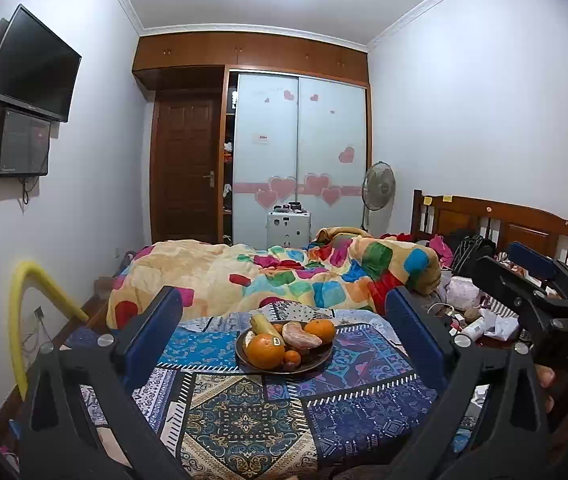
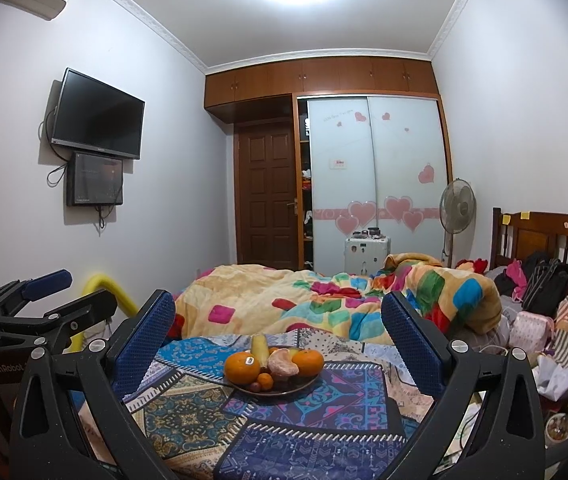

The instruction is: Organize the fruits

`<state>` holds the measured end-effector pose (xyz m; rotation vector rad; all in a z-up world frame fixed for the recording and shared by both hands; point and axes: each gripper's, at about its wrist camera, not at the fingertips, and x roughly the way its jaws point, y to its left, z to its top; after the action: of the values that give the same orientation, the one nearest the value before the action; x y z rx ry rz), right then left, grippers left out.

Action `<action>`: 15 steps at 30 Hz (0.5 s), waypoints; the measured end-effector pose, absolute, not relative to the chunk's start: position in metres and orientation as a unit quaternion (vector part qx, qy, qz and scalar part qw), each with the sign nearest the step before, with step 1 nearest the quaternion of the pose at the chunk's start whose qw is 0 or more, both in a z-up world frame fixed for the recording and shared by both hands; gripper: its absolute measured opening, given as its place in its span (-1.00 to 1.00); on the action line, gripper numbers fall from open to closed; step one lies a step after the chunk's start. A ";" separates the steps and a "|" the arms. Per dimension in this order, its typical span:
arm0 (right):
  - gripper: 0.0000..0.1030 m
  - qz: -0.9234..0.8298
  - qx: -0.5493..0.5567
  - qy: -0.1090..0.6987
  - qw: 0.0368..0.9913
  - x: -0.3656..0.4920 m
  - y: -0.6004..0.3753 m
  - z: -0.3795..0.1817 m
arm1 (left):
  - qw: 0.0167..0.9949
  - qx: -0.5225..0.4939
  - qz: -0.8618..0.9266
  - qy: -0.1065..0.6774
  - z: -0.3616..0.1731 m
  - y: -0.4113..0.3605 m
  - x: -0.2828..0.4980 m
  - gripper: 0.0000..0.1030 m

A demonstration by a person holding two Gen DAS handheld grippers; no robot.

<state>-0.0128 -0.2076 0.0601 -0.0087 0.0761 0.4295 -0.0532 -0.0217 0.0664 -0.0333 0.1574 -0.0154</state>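
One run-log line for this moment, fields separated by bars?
left gripper open | right gripper open | fruit plate on patterned cloth | nothing held

You face white walls, a wall-mounted television [image 2: 97,114], a brown door [image 2: 268,196], a heart-stickered sliding wardrobe [image 2: 375,168], a standing fan [image 2: 458,204] and a bed [image 2: 284,300] under bright ceiling light.

Both wrist cameras face the fruit plate [image 1: 284,364] [image 2: 274,386] closely, perhaps side by side.
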 end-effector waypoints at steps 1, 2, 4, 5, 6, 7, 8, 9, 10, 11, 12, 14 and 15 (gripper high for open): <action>1.00 0.213 -0.004 0.038 0.976 -0.014 -0.207 0.060 | 0.997 -0.017 -0.009 0.079 0.067 -0.022 -0.053 1.00; 1.00 0.213 -0.003 0.038 0.976 -0.014 -0.207 0.060 | 0.997 -0.017 -0.010 0.079 0.067 -0.023 -0.053 1.00; 1.00 0.212 -0.002 0.038 0.976 -0.014 -0.207 0.060 | 0.997 -0.017 -0.010 0.077 0.068 -0.023 -0.053 1.00; 1.00 0.212 -0.002 0.038 0.976 -0.014 -0.207 0.060 | 0.997 -0.016 -0.010 0.076 0.068 -0.024 -0.053 1.00; 1.00 0.212 -0.003 0.038 0.977 -0.014 -0.207 0.060 | 0.997 -0.016 -0.010 0.076 0.068 -0.024 -0.053 1.00; 1.00 0.212 -0.002 0.038 0.977 -0.014 -0.207 0.061 | 0.997 -0.016 -0.009 0.076 0.068 -0.024 -0.053 1.00; 1.00 0.211 -0.002 0.039 0.977 -0.014 -0.207 0.061 | 0.997 -0.016 -0.011 0.077 0.068 -0.024 -0.053 1.00; 1.00 0.211 -0.001 0.039 0.977 -0.014 -0.207 0.061 | 0.997 -0.017 -0.014 0.079 0.069 -0.023 -0.054 1.00; 1.00 0.211 -0.001 0.040 0.977 -0.014 -0.207 0.062 | 0.997 -0.018 -0.015 0.080 0.069 -0.023 -0.054 1.00; 1.00 0.211 0.000 0.039 0.977 -0.015 -0.206 0.062 | 0.996 -0.018 -0.015 0.080 0.068 -0.022 -0.054 1.00; 1.00 0.211 0.000 0.039 0.977 -0.014 -0.207 0.062 | 0.997 -0.017 -0.016 0.080 0.068 -0.023 -0.054 1.00; 1.00 0.211 0.000 0.039 0.977 -0.014 -0.207 0.062 | 0.997 -0.015 -0.016 0.080 0.068 -0.023 -0.054 1.00; 1.00 0.212 -0.001 0.039 0.977 -0.015 -0.206 0.062 | 0.997 -0.014 -0.017 0.080 0.068 -0.024 -0.055 1.00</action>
<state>-0.0146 -0.2060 0.0621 -0.0013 0.0790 0.4264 -0.0547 -0.0237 0.0681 -0.0286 0.1601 -0.0335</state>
